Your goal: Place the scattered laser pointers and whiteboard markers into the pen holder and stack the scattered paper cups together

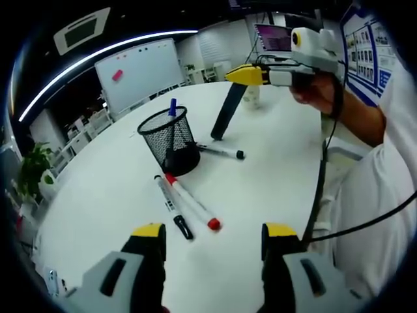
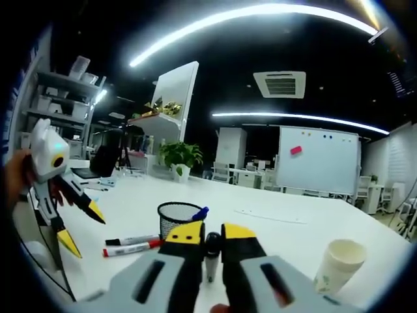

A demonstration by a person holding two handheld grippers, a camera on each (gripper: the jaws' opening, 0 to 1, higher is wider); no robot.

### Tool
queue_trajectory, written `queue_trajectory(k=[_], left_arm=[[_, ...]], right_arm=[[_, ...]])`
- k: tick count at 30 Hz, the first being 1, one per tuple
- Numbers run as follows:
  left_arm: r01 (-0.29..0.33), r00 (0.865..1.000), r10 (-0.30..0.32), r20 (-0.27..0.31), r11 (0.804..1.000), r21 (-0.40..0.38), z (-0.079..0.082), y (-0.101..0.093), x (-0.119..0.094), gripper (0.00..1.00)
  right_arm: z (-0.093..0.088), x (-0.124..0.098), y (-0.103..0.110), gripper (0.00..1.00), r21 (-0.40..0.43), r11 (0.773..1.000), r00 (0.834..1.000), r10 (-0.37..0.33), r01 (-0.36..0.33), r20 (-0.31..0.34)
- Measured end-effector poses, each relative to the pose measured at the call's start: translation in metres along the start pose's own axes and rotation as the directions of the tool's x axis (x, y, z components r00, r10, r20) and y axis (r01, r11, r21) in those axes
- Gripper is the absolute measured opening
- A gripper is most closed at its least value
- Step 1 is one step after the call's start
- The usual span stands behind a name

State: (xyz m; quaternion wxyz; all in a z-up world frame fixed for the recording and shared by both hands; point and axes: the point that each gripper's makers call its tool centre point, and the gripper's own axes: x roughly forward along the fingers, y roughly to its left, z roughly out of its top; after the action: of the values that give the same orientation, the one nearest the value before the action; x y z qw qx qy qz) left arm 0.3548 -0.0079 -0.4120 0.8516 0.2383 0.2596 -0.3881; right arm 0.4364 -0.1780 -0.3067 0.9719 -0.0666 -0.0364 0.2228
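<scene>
white bench (image 1: 273, 169) mid-frame, mesh pen holder (image 1: 171, 138) centre; right hand-held gripper (image 2: 208, 236) clenched on black marker (image 2: 212, 251), left hand-held gripper (image 1: 214, 229) released.

Grey grippers, yellow-tipped black fingers (image 1: 149, 242), black cable (image 1: 322, 171), white sleeve (image 1: 399, 85).

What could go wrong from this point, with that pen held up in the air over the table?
The right claw pinches a long black marker near its top end, so it could swing or slip. The black mesh pen holder has a narrow mouth and already holds a blue-capped pen; a crooked drop might miss or tip it. The white paper cup stands nearby and could be knocked.
</scene>
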Motion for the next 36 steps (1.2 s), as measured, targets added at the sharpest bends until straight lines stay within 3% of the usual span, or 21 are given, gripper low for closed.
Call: queue_trajectory(k=[36], left_arm=[[0.001, 1.000, -0.001, 0.000, 1.000, 0.007, 0.001, 0.001, 0.000, 0.60]], right_arm=[[0.010, 0.003, -0.011, 0.10, 0.019, 1.000, 1.000, -0.006, 0.006, 0.013]])
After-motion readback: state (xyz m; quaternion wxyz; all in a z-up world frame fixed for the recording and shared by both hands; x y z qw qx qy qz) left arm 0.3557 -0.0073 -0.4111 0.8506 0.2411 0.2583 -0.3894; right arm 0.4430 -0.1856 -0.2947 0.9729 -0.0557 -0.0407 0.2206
